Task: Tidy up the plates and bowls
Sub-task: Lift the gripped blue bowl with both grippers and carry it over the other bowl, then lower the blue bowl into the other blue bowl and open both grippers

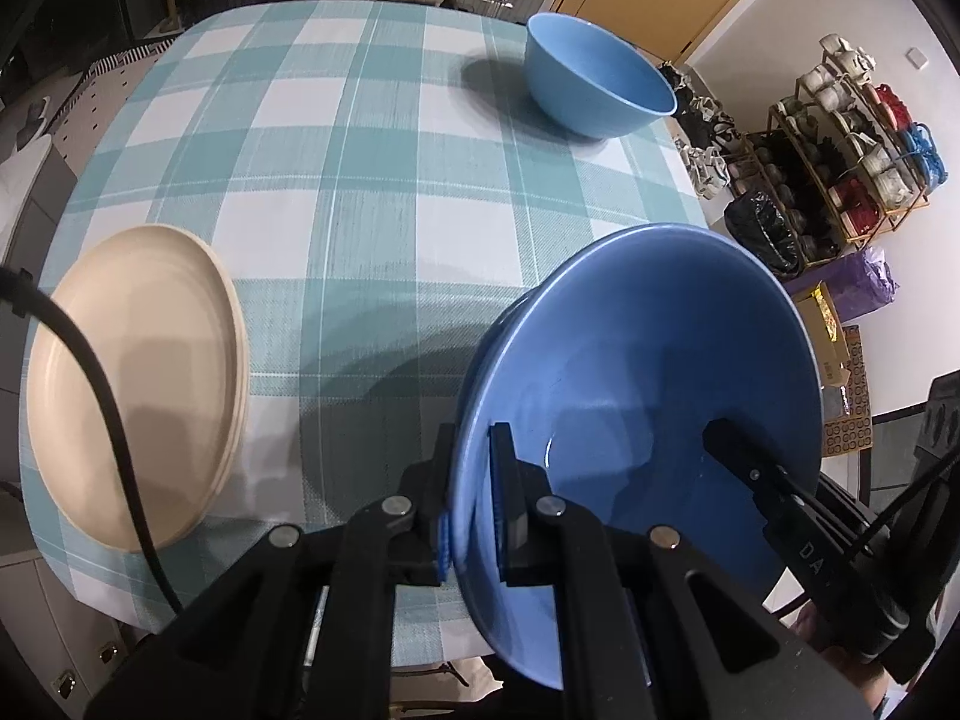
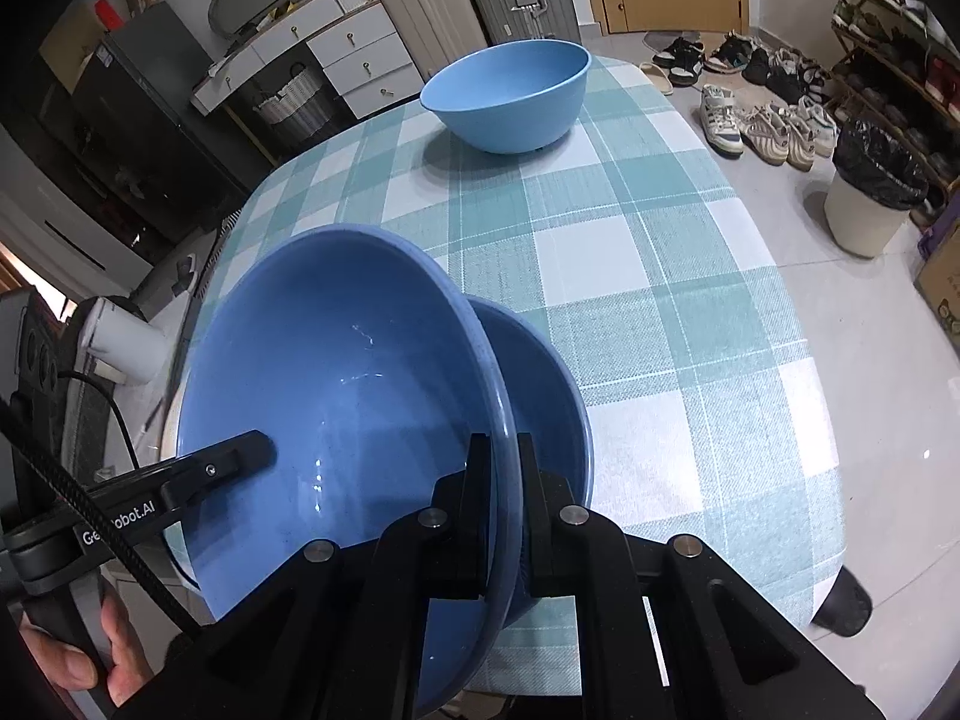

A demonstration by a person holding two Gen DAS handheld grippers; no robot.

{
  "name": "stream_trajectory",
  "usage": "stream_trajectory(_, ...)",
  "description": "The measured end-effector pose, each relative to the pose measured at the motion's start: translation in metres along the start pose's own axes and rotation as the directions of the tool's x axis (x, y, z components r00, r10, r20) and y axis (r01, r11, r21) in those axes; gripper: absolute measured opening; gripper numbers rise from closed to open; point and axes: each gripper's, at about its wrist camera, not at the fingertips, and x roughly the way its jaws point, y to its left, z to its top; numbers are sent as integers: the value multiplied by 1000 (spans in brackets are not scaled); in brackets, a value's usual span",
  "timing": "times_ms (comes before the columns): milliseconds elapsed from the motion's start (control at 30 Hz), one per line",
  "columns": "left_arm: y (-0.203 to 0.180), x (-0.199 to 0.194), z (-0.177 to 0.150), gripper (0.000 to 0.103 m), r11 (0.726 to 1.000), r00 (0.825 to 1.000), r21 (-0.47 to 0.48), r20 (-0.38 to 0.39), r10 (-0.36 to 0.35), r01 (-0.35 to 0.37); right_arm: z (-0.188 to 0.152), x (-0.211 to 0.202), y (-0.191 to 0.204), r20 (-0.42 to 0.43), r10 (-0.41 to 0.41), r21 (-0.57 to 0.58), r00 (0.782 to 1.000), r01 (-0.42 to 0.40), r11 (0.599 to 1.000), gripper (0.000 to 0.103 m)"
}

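Note:
A wide blue bowl hangs tilted over the near part of the checked table. My left gripper is shut on its left rim. My right gripper is shut on the opposite rim. A second blue bowl sits right under the held one, nested or nearly so. A third, deeper blue bowl stands alone at the far end of the table. A stack of cream plates rests at the table's left edge.
The floor drops off close to the table's right edge. On that side are a shoe rack, loose shoes and a white bin. Suitcases and white drawers stand behind the table.

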Motion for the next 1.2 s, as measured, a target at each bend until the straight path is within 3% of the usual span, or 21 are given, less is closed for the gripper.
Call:
stream_trajectory(300,1,14,1,10,1000,1000,2,-6,29,-29,-6,9,3,23,-36,-47,999,37,998,7)
stream_trajectory(467,3,20,2,12,999,999,-10,-19,39,-39,-9,8,11,50,-93,-102,994,98,990,8)
stream_trajectory(567,7,25,2,12,999,999,-29,-30,36,-37,-12,8,20,65,-124,-162,990,133,978,13)
stream_trajectory(967,7,36,3,13,999,998,-42,-56,24,-27,-20,12,30,118,-222,-274,968,247,930,13)
stream_trajectory(1067,8,36,4,13,998,998,-44,-56,33,-35,-22,14,37,125,-253,-340,959,281,897,14)
stream_trajectory(1200,10,36,5,15,999,998,-42,-65,12,-15,-22,13,34,113,-242,-351,964,266,898,14)
